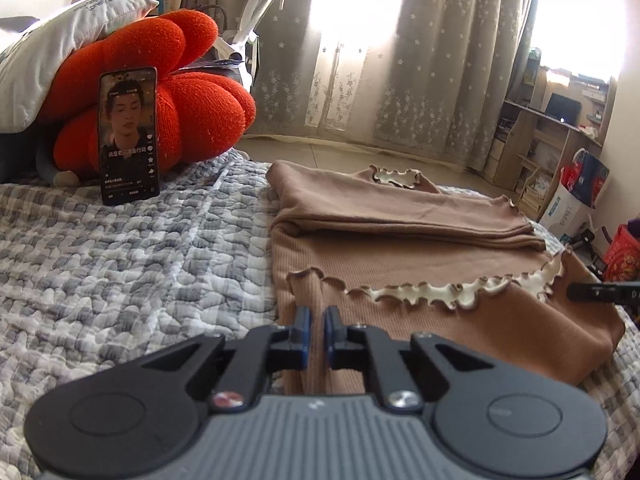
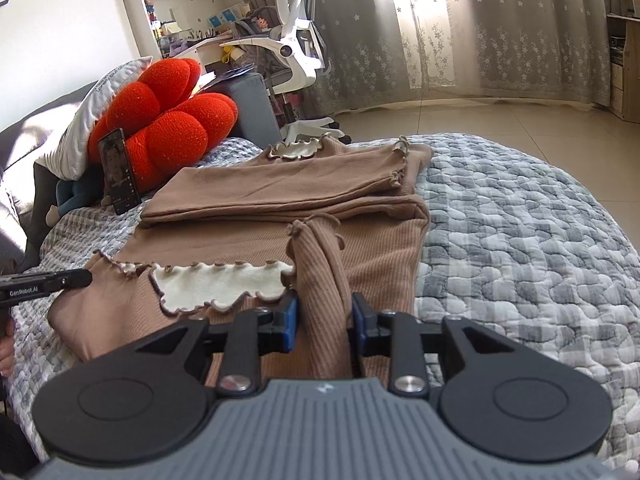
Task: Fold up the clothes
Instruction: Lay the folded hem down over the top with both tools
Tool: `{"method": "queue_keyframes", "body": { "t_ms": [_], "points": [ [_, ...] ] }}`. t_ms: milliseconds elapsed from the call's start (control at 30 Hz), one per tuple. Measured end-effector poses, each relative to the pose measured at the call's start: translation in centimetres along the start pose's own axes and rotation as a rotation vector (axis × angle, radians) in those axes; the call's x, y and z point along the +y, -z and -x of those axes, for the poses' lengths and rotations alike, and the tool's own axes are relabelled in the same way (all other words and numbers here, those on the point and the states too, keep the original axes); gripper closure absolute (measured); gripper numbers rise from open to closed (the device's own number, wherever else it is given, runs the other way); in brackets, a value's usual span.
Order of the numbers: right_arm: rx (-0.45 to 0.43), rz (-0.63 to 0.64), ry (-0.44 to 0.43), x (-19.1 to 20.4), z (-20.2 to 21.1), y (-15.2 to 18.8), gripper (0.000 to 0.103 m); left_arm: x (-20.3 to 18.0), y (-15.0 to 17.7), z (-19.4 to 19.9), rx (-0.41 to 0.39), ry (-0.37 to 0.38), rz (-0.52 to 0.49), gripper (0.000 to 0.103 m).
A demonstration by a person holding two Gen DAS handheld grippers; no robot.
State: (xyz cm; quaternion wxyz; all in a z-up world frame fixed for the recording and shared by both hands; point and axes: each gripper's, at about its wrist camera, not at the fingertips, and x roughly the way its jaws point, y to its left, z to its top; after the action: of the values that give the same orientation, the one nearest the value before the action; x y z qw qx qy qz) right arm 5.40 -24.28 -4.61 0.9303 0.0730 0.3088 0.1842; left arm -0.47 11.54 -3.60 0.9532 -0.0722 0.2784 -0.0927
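the brown ribbed garment (image 1: 400,248) lies partly folded on the grey checked quilt (image 1: 140,260), with its cream-lined frilled hem (image 2: 224,284) turned up along the near edge. the left gripper (image 1: 316,330) is clamped on a narrow pinch of fabric at the near left corner; the right gripper (image 2: 324,320) is clamped on a raised bunch of ribbed fabric at the near right corner. a phone (image 1: 129,136) stands far left against an orange cushion (image 1: 192,92).

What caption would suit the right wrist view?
Right gripper pinching a fold of the brown ribbed top on the quilted bed.
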Motion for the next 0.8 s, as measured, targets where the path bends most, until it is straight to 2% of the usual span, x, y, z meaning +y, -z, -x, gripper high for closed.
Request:
{"method": "queue_keyframes", "body": {
  "t_ms": [133,300,433,633,800],
  "points": [
    [-0.077,-0.025,0.033,-0.3,1.1,-0.3,0.092,1.3,-0.4,1.1,-0.068,0.041,0.106,0.096],
    [-0.174,-0.159,0.04,-2.1,2.5,-0.8,0.094,3.2,-0.9,1.4,-0.139,0.12,0.264,0.096],
    [-0.174,-0.201,0.051,-2.9,1.7,-1.5,0.094,4.7,-1.5,-0.5,-0.116,0.164,0.37,0.096],
    [-0.159,-0.229,0.079,-3.5,0.4,-2.4,0.094,5.6,-2.4,-4.1,-0.05,0.171,0.408,0.096],
    [-0.145,-0.263,0.085,-4.3,-0.4,-2.3,0.094,5.4,-3.0,-5.7,-0.044,0.152,0.381,0.096]
  ]
}}
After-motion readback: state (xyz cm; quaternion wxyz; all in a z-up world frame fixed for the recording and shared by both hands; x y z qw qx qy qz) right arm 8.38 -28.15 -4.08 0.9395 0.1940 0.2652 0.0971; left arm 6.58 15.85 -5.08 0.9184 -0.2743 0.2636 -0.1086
